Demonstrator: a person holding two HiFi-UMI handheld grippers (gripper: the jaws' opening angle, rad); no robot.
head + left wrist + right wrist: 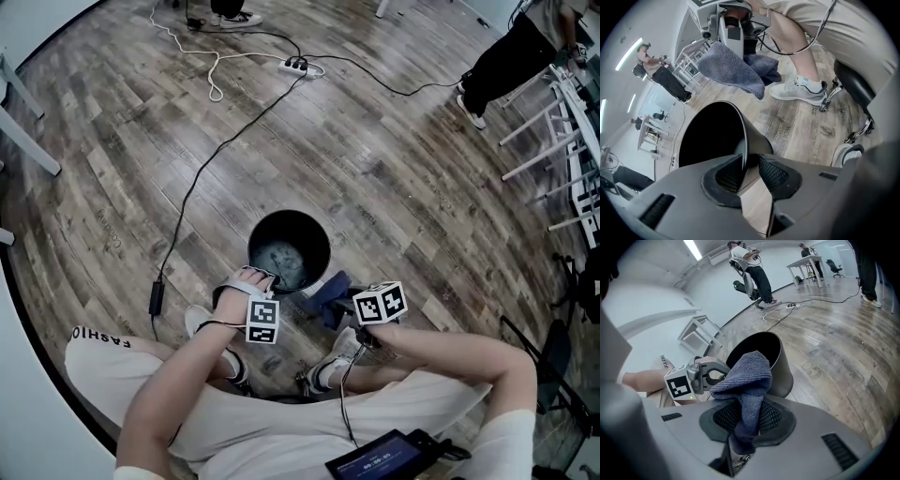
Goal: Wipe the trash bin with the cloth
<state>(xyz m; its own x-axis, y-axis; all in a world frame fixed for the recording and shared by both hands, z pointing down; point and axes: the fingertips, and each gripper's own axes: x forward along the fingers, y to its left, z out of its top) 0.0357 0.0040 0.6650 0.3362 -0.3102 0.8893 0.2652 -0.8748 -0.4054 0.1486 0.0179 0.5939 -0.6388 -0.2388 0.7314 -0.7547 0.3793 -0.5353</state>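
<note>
A black round trash bin (289, 246) stands on the wood floor in front of the seated person's feet. My left gripper (255, 276) sits at its near left rim; in the left gripper view the bin's thin wall (746, 140) stands between the jaws (749, 171), with a gap beside it, so the gripper is open. My right gripper (330, 300) hangs just right of the bin, shut on a blue-grey cloth (749, 376) that bunches above the jaws (747, 420). The cloth (733, 70) also shows beyond the bin in the left gripper view.
A black cable with an adapter (157, 298) runs across the floor to a power strip (294, 66). A standing person (511, 56) and white frames (572, 122) are at the far right. The seated person's shoes (799, 89) and a stool base (855, 126) lie close to the bin.
</note>
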